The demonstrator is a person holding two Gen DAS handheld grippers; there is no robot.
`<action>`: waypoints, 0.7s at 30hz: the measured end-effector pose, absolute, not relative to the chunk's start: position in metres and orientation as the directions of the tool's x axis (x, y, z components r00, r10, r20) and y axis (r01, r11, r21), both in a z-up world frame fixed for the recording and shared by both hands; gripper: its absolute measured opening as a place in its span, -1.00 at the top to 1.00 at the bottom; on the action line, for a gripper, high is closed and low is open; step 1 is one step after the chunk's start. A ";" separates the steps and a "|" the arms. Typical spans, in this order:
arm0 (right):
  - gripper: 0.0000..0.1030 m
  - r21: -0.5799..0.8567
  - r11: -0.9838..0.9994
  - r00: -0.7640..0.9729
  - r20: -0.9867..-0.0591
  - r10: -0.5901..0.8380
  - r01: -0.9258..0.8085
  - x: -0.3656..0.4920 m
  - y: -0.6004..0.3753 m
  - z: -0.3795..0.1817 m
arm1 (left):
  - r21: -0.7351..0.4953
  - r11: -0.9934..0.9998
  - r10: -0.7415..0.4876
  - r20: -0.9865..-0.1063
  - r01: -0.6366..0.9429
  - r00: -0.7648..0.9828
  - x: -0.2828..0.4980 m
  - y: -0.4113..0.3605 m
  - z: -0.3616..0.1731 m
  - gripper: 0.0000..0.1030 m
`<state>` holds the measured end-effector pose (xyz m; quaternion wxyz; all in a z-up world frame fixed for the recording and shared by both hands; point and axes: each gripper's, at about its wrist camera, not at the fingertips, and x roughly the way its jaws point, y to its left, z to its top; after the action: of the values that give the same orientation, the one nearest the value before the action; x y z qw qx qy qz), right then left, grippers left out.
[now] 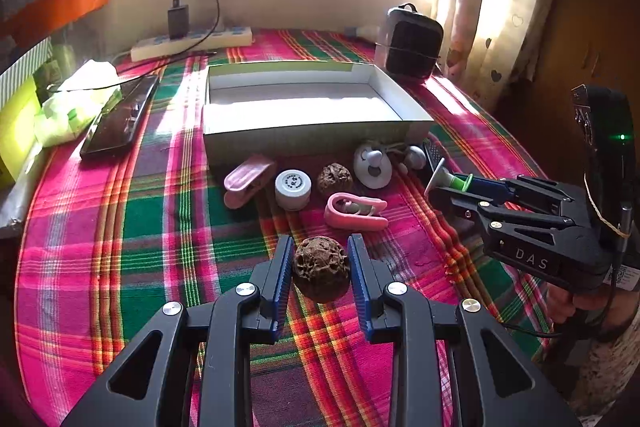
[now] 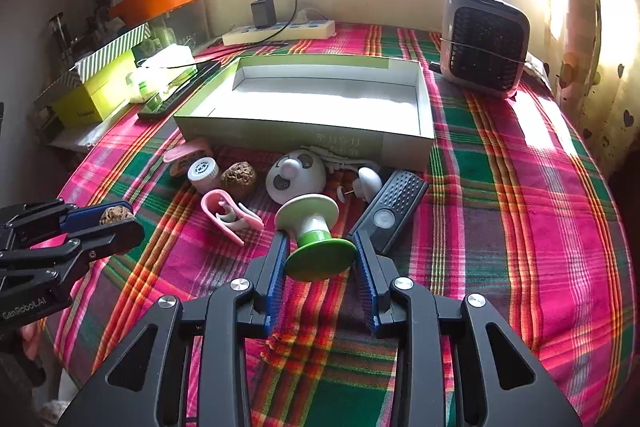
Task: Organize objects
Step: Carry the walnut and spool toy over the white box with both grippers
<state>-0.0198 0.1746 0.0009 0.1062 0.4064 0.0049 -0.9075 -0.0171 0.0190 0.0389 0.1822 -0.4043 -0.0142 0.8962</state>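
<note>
My left gripper point(image 1: 321, 247) is shut on a brown wrinkled walnut point(image 1: 321, 273), held above the plaid cloth; it also shows in the right wrist view point(image 2: 116, 215). My right gripper point(image 2: 321, 245) is shut on a green and white spool point(image 2: 316, 233), also seen from the left wrist view point(image 1: 450, 181). An empty open white box point(image 1: 308, 103) point(image 2: 320, 99) stands behind. In front of it lie a second walnut point(image 1: 335, 179), a white round cap point(image 1: 293, 187), a pink clip point(image 1: 356, 211), a pink case point(image 1: 248, 179) and a white panda-face gadget point(image 2: 296, 177).
A black remote point(image 2: 394, 205) lies right of the spool. A phone point(image 1: 120, 119), tissue pack point(image 1: 76, 99) and yellow-green box point(image 2: 96, 95) sit at the left. A power strip point(image 1: 192, 41) and a small black heater point(image 2: 486, 43) stand at the back by the window.
</note>
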 end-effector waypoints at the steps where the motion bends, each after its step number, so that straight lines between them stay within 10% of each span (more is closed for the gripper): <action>1: 0.34 0.077 -0.977 -0.649 -0.737 -0.188 0.197 -0.022 0.174 0.002 | -0.172 -0.934 0.337 -0.717 -0.313 -0.610 -0.021 0.019 0.041 0.50; 21: 0.34 0.097 -0.970 -0.649 -0.727 -0.223 0.224 -0.111 0.170 0.025 | -0.154 -0.944 0.315 -0.687 -0.293 -0.655 -0.128 0.026 0.059 0.50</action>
<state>-0.1109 0.1697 0.0251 0.1230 0.4002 0.0009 -0.9082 -0.1280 0.0261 0.0591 0.1671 -0.3805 -0.0146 0.9094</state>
